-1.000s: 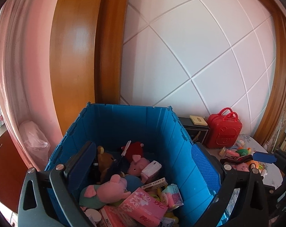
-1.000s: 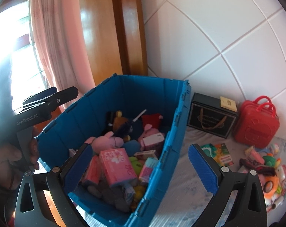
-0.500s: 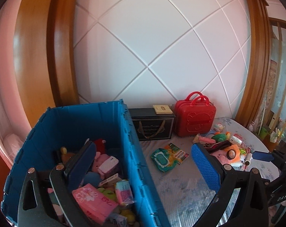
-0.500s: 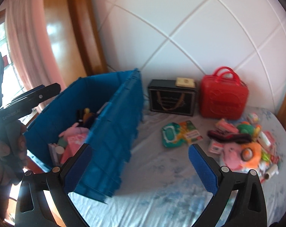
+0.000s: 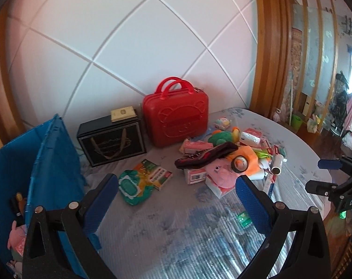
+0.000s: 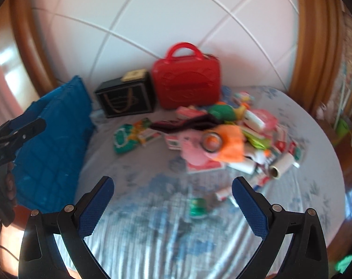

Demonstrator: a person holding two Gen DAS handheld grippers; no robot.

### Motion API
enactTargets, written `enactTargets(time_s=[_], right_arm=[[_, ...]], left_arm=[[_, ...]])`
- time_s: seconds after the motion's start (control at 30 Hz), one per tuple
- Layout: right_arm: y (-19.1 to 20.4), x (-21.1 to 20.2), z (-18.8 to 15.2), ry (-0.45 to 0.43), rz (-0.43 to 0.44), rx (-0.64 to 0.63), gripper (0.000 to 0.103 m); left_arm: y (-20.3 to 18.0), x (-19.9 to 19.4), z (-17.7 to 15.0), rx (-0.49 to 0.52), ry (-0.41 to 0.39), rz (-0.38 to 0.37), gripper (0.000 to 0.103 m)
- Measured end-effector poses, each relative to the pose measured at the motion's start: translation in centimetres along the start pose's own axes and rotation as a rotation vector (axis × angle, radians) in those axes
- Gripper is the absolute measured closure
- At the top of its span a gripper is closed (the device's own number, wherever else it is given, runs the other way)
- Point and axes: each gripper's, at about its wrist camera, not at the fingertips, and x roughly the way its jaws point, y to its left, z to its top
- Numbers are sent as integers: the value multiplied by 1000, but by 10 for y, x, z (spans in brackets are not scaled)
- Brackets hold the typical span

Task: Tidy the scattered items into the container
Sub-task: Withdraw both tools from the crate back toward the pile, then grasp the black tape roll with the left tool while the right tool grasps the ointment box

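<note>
Both tongs wide open, empty: left gripper [image 5: 176, 193], right gripper [image 6: 172, 191]. Scattered pile of small toys and packets [image 5: 231, 153] lies right of blue plastic crate [image 5: 52, 162], near red case. Best approach topmost piece, pinch firmly

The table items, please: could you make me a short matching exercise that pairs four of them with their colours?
Things:
1. suitcase
2. crate
3. gift bag
4. wipes pack

Colours:
A. green
B. black
C. red
D. blue

Pairs: 1-C, 2-D, 3-B, 4-A
</note>
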Motion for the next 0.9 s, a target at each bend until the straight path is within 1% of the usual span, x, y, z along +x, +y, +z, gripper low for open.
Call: enactTargets(time_s=[0.17, 0.23, 0.37, 0.5, 0.6, 0.73, 0.83, 0.9], right_arm=[[-64, 24, -14, 56, -58, 58, 0], [-89, 39, -20, 81, -74, 86, 0], [-126, 66, -31, 121, -103, 132, 0], [-160, 99, -44, 156, -129, 180, 0], [-178, 122, -54, 188, -139, 212, 0], [-191, 144, -65, 219, -144, 229, 0], [-197, 159, -73, 247, -144, 237, 0], [-200, 168, -77, 261, -141, 238, 0]], left_arm=[[-54, 55, 0, 117, 6, -70, 1], [-74, 83, -3, 171, 19, -99, 1], [-100, 134, -10, 242, 53, -157, 1], [-124, 187, -22, 332, 85, -203, 1], [-144, 222, -28, 404, 100, -231, 1], [-167, 249, -30, 473, 93, -242, 1], [-181, 267, -30, 494, 90, -245, 1], [-184, 280, -33, 499, 110, -235, 3]])
